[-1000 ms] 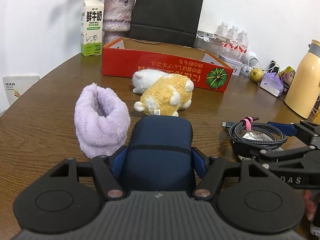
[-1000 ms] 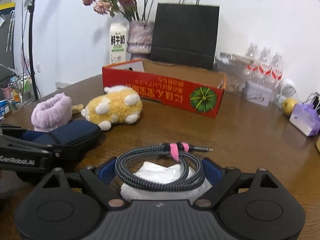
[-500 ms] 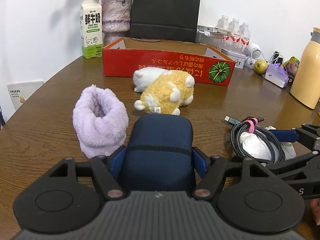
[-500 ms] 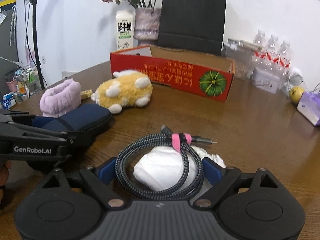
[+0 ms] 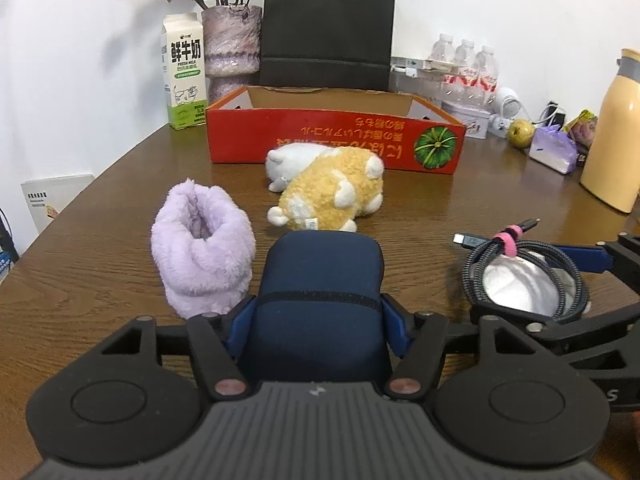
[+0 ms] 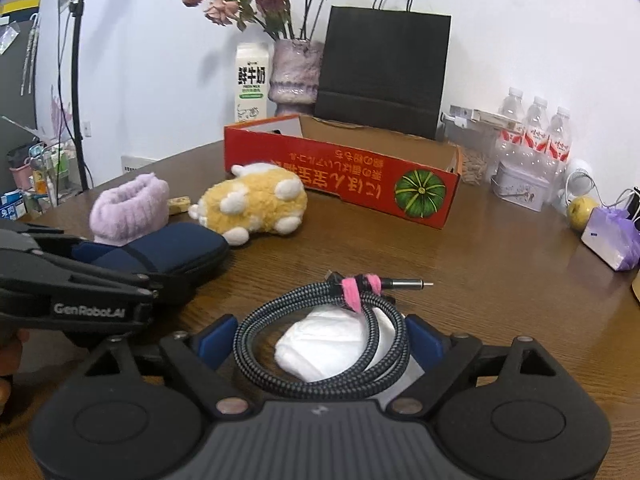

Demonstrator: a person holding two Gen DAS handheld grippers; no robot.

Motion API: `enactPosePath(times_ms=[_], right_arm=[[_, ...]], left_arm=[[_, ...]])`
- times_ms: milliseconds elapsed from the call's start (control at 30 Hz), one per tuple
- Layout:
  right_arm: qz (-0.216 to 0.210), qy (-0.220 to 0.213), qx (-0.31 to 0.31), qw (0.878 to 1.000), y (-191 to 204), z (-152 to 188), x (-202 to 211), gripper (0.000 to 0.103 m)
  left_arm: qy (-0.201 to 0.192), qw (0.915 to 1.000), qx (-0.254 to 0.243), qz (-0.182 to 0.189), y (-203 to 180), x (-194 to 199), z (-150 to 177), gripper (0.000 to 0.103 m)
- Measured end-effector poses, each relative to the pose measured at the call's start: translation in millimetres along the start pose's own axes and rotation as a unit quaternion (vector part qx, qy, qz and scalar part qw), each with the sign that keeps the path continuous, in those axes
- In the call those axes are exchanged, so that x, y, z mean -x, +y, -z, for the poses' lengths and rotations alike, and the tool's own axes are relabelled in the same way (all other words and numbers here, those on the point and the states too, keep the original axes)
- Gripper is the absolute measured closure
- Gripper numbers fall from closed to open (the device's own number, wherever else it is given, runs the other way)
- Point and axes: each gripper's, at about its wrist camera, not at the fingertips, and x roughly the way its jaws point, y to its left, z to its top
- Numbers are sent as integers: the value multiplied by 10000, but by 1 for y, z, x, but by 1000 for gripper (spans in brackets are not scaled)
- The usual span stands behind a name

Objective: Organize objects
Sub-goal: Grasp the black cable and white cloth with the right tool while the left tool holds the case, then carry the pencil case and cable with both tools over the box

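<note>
My left gripper (image 5: 318, 310) has a navy zip pouch (image 5: 320, 280) between its blue pads, which press on both its sides as the jaws close. In the right wrist view, that gripper (image 6: 120, 258) sits low at the left with the pouch (image 6: 180, 248). My right gripper (image 6: 320, 326) is closing on a coiled braided cable (image 6: 320, 384) with a pink tie, and a crumpled white tissue (image 6: 332, 344) lies inside the coil. A lilac fluffy slipper (image 5: 202, 258) and a yellow plush toy (image 5: 332, 196) lie ahead on the brown table (image 5: 100, 264). Behind them stands the red cardboard box (image 5: 320, 140), open on top.
A white plush (image 5: 296, 156) lies behind the yellow one. Along the back wall stand a milk carton (image 5: 184, 76), a vase (image 5: 232, 48), a black paper bag (image 5: 326, 28) and water bottles (image 5: 466, 64). A yellow flask (image 5: 616, 132) and a pear (image 5: 520, 133) are at the right.
The left view has rolled level from a slight tilt. The pouch stays between the left jaws, and the cable coil stays between the right jaws. Nothing on the table has moved.
</note>
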Motion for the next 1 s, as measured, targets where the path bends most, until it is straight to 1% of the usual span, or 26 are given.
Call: enactPosePath(times_ms=[233, 567, 733, 1000], right_arm=[[0, -215, -19, 9998, 1, -5, 12, 14], [12, -420, -10, 9991, 2, -23, 17, 14], [-6, -523, -29, 9986, 5, -34, 14, 14], [-6, -727, -115, 9973, 2, -56, 3, 14]], left_arm=[[-177, 9998, -51, -66, -1, 16, -8, 38], [-430, 9989, -166, -108, 3, 31, -33, 38], [-554, 9982, -180, -155, 6, 31, -47, 38], [-753, 9970, -40, -190, 16, 21, -71, 38]])
